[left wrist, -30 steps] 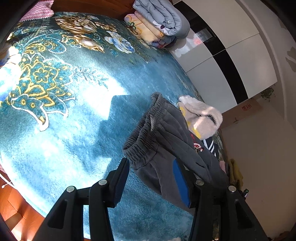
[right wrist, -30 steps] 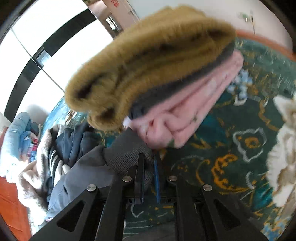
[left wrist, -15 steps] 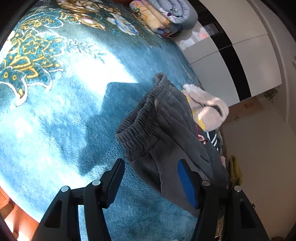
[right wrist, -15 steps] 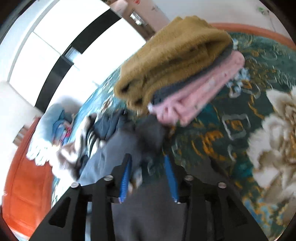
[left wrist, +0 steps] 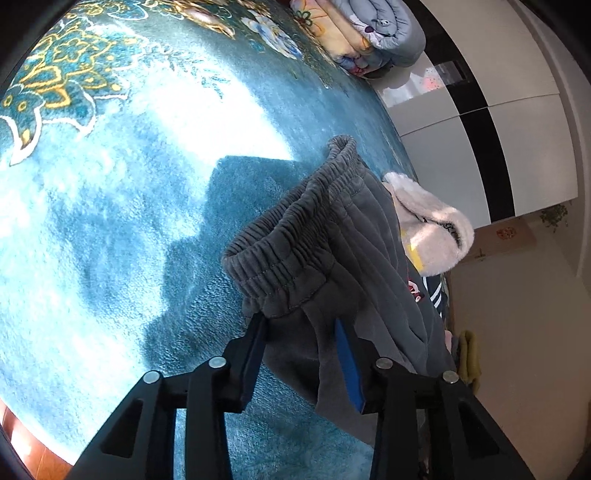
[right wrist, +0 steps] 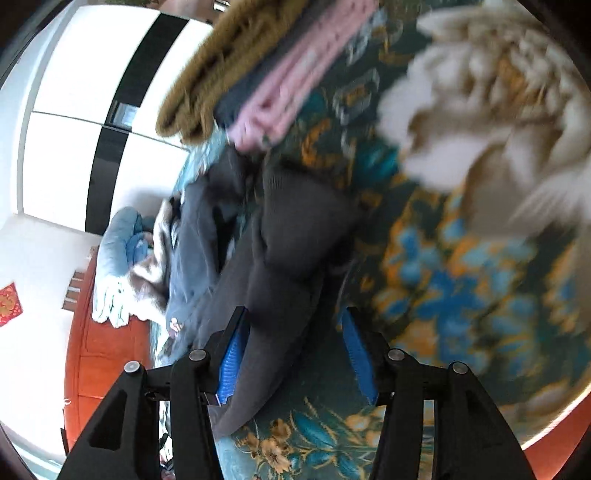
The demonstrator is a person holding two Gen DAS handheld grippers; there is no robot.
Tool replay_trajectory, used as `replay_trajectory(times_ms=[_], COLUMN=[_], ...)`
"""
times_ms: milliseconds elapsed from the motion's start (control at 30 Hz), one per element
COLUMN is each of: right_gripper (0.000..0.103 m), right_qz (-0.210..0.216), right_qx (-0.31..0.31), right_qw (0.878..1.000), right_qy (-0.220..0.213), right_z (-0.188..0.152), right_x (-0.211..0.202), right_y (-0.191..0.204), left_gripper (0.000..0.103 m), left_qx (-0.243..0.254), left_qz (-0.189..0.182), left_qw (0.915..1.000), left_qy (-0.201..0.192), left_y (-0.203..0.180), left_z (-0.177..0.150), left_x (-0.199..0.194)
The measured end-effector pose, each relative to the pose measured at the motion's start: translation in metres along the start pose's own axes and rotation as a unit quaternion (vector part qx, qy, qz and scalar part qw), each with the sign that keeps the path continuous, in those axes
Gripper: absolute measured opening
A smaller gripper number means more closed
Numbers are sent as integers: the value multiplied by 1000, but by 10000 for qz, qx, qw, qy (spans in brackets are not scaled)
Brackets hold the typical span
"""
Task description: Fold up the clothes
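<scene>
Blue blanket [left wrist: 110, 221], left tool [left wrist: 299, 332] angled down, closing

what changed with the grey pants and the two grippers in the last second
The right gripper let go of the grey sweatpants and its jaws are opening around the fabric. The left gripper moved in at the waistband, its jaws closing. The folded stack stayed put.

Clothes on a bed blanket

Sweatpants [left wrist: 332, 258] lie on the blanket [left wrist: 110, 221] — a fleece garment [left wrist: 432, 229] just right, rolled quilts [left wrist: 369, 33] far behind.
</scene>
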State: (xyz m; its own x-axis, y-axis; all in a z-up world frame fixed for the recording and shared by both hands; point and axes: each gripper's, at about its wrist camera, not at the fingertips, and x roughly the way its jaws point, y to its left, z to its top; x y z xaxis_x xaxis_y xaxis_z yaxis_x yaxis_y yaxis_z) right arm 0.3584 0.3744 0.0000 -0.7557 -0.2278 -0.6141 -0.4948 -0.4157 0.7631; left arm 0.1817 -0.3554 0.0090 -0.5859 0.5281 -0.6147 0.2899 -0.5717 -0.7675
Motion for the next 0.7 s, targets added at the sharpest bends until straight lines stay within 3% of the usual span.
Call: replay_trajectory(times_ms=[67,133,200,433,500,633,700], right_gripper=[46,20,10,7,7,6,6], right_qz=[27,3,-85,286,408,748,648], right_qx=[10,-24,-81,-439,-554,-783,-914], right_qw=[10000,9999,9998,9961,9943,9888,9880], right_qy=[-57,-111,-182,-714,-815,-1031,-1063], right_z=[-2,-3,-2,-6,-14,-31,-26], right_x=[4,5,5,-25,-40,-80,-83], right_y=[4,12,19,54,60,69,79], left_gripper=[30,22,18,10,2,2,2], left_qx=[-178,-278,-349,-241,-170,40,26], left_qz=[-50,-68,-102,-160,-182,-229,-257], left_qw=[9998,9996,9993,9984,9981,9981,9983], left_qy=[15,-4,-52,-489,-561,-577,-526], left_y=[2,3,1,-16,-16,-22,-28], left_z=[1,1,1,-3,-12,-21,-15], left_x=[-1,-2,-5,-38,-60,-86,-77])
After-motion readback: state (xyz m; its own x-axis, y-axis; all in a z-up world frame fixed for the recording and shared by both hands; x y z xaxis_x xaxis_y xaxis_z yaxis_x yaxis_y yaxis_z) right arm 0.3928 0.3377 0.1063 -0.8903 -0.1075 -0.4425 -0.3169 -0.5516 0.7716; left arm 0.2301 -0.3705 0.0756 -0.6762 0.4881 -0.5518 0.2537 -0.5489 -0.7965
